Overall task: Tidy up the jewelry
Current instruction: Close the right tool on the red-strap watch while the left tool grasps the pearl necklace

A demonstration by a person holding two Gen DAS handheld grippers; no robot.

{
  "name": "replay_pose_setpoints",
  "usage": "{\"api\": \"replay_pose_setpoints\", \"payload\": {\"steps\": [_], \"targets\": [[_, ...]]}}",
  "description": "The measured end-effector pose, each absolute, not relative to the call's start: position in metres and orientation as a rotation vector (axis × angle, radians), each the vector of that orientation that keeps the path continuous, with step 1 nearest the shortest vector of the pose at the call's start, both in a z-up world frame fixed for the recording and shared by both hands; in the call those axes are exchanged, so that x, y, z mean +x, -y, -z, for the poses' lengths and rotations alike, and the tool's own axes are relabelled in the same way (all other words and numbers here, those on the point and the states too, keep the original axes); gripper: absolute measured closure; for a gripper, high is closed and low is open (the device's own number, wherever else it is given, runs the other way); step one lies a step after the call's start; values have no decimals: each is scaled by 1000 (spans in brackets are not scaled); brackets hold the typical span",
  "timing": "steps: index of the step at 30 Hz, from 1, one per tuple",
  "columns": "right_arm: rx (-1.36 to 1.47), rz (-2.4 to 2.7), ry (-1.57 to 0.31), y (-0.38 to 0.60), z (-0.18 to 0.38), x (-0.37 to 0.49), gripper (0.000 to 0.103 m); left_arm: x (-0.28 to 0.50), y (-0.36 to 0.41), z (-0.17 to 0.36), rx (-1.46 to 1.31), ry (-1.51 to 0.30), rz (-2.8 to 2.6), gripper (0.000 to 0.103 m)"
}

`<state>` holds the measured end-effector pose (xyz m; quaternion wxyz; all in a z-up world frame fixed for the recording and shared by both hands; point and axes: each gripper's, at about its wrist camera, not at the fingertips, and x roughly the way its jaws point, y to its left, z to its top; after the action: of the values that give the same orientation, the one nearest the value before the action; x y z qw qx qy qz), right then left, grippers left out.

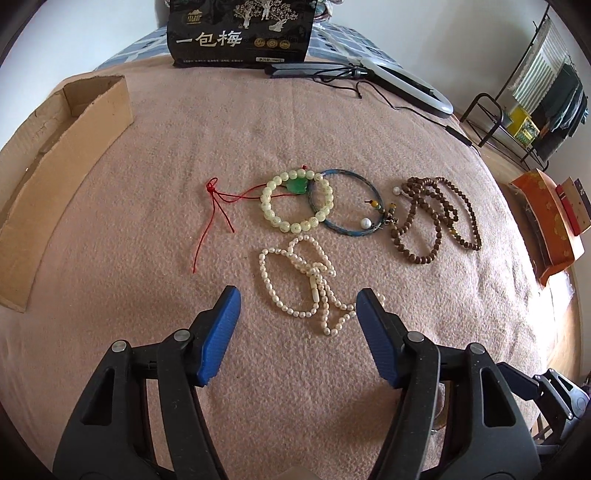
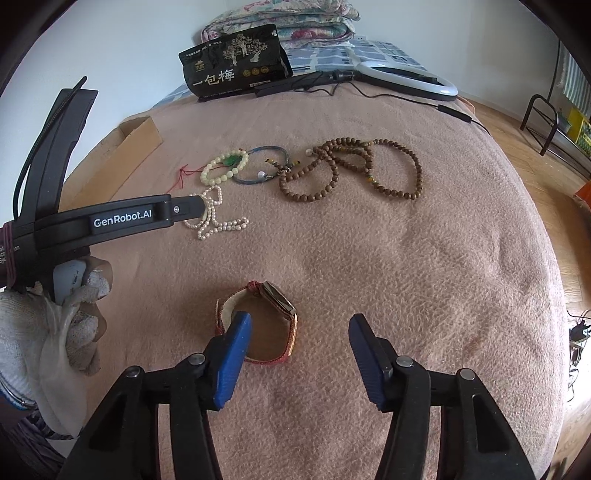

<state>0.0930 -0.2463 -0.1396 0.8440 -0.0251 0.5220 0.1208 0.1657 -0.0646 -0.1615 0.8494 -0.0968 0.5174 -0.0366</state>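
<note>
Two hand-held grippers are hovering released over the bed (image 1: 147, 206): the left hand-held gripper (image 1: 297, 304) straddling the pearl necklace (image 1: 306, 284), the right hand-held gripper (image 2: 300, 330) around the red-strapped watch (image 2: 275, 319). Beyond the pearl necklace are lying a pale bead bracelet (image 1: 295, 203), a blue bangle (image 1: 345, 205) and brown prayer beads (image 1: 436, 218).

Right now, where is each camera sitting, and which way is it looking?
Left wrist: on the left gripper, looking down its blue fingers at the pearl necklace on the pink blanket; the right gripper's black frame peeks in, lower right.
Right wrist: on the right gripper, looking down at the red-strapped watch; the left gripper and a gloved hand show on the left.
Both see the pearls, brown beads, cardboard box and black bag.
</note>
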Motion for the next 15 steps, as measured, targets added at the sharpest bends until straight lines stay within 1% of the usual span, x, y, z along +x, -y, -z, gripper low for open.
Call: {"api": "replay_pose_setpoints", "payload": {"steps": [12, 13, 14, 15], "targets": [[-44, -279, -1146, 236, 151, 104, 49, 188, 74, 185, -103, -1116, 10, 36], [-47, -281, -1149, 235, 152, 105, 49, 189, 74, 185, -99, -1113, 8, 37], [-52, -281, -1153, 234, 154, 105, 50, 189, 74, 186, -93, -1107, 2, 42], [-55, -282, -1158, 233, 155, 106, 51, 188, 74, 186, -88, -1101, -3, 44]]}}
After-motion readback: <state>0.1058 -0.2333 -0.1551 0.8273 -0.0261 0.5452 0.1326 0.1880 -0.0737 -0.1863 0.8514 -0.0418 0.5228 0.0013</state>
